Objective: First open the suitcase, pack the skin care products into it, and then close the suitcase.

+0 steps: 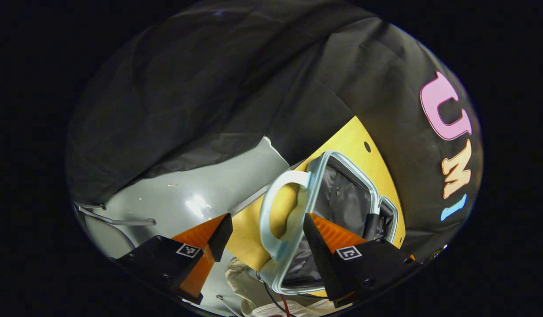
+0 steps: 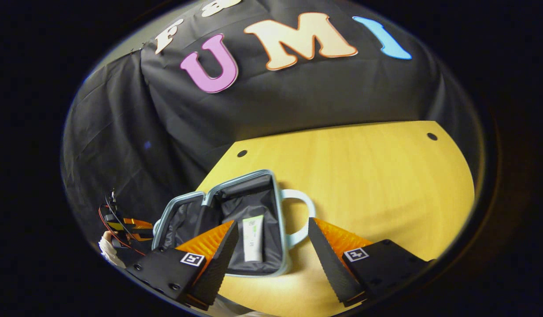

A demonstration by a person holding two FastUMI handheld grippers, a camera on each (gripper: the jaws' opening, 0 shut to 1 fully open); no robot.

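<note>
I held both claws over the yellow wooden table (image 2: 368, 176) as the small pale-blue suitcase (image 2: 280, 259) lay open on it, its two halves spread flat so the dark lining faced up and could take the products. In the right gripper view, one white skin care tube (image 2: 253, 238) with a green-marked label rested lengthwise on the lining of the half nearer my right claw (image 2: 271, 248), between the rim and the hinge; I judged the packing step begun, though I could not tell whether more products waited out of frame. The right claw stood wide, gripping nothing, poised just above the suitcase's near rim and beside its looped handle (image 2: 300, 215), a stance that suited either releasing into the case or reaching for the lid. In the left gripper view, my left claw (image 1: 267, 231) also stood wide and empty, with the handle (image 1: 275, 207) rising in the gap between its fingers, neither pad pressing it. That view looked across the case from its handle side, the lining (image 1: 341, 198) visible beyond. Off to the left in the right gripper view, a gloved hand (image 2: 107, 251) held the other gripper (image 2: 128, 226) near the far half. Closing the suitcase remained undone.
</note>
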